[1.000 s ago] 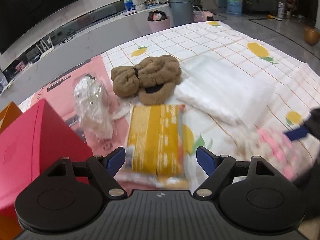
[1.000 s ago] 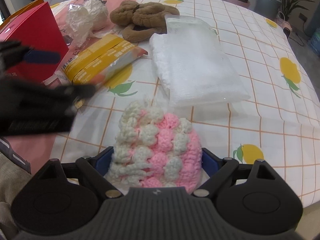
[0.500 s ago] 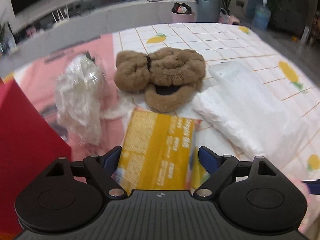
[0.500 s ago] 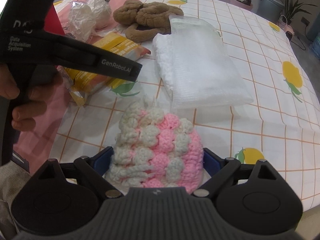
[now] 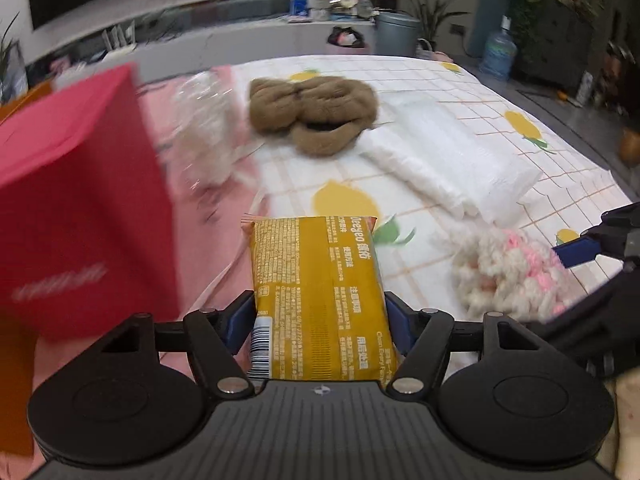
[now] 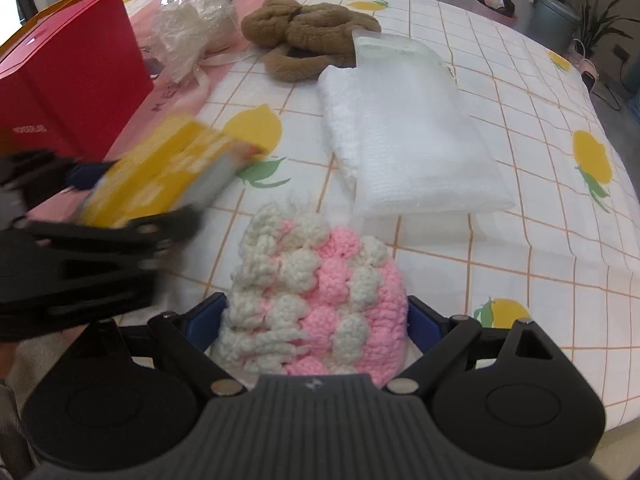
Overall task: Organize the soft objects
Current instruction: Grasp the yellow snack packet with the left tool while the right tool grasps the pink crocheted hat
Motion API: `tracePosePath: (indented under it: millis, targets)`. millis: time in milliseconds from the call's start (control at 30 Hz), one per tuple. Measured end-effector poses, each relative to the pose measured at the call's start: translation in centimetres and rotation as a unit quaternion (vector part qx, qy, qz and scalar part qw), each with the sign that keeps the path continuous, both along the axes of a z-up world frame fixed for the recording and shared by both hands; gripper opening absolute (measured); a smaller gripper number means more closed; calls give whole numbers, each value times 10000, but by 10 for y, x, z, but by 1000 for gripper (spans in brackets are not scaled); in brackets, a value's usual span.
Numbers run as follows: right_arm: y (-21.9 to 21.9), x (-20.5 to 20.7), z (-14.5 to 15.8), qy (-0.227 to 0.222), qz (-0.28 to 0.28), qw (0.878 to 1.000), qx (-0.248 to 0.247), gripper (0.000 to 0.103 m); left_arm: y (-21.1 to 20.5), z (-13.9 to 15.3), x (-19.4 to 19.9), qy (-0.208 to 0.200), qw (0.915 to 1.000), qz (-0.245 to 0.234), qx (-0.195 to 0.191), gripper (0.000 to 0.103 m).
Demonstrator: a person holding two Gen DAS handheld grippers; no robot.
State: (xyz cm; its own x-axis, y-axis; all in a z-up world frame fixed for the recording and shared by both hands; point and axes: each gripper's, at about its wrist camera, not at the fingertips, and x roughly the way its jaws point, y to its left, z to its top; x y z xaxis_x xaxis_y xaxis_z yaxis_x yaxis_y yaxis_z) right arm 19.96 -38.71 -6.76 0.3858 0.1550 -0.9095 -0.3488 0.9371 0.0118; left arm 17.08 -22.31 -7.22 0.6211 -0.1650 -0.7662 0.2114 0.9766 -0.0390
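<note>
While the left gripper (image 5: 320,322) shows up close in the left wrist view, its jaws are closed part-way on the near end of a yellow packet (image 5: 318,292), pads pressed on both long edges. Packet sticks straight out ahead of the jaws, seemingly lifted clear of the worktop (image 5: 460,92), probably gripped across its narrow width so the soft pack doesn't sag or slip. Left of the jaws, close by: red box (image 5: 80,200), blurred, likely the place things go. Ahead of the jaws: brown fluffy slippers (image 5: 316,114), with a crinkled plastic bag (image 5: 204,128) ahead-left and a white bagged pack (image 5: 452,160) ahead-right. Far right of the jaws: pink and white knit hat (image 5: 516,272) with a blue pad touching it.

Right wrist view: right gripper (image 6: 316,328) jaws set fairly wide, squeezing the knit hat (image 6: 312,300) from both sides; hat bulges forward between them, bulky so it needs the wide hold. Cannot tell if it is off the worktop (image 6: 540,184). Left of these jaws, left gripper (image 6: 92,256) with the yellow packet (image 6: 168,168), blurred. Further ahead-left: red box (image 6: 68,80). Ahead: white pack (image 6: 408,136), slippers (image 6: 308,36), plastic bag (image 6: 188,24), all lying loose, not yet sorted.
</note>
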Motion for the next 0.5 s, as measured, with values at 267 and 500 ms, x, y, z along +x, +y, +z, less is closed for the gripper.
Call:
tracePosePath:
  millis: [267, 500]
  targets:
    - [2, 0, 0, 26, -90, 10000, -13, 91, 15, 0, -36, -80, 9964, -757, 362, 88]
    - [2, 1, 0, 18, -85, 10000, -10, 91, 13, -3, -43, -421, 9952, -750, 470, 88]
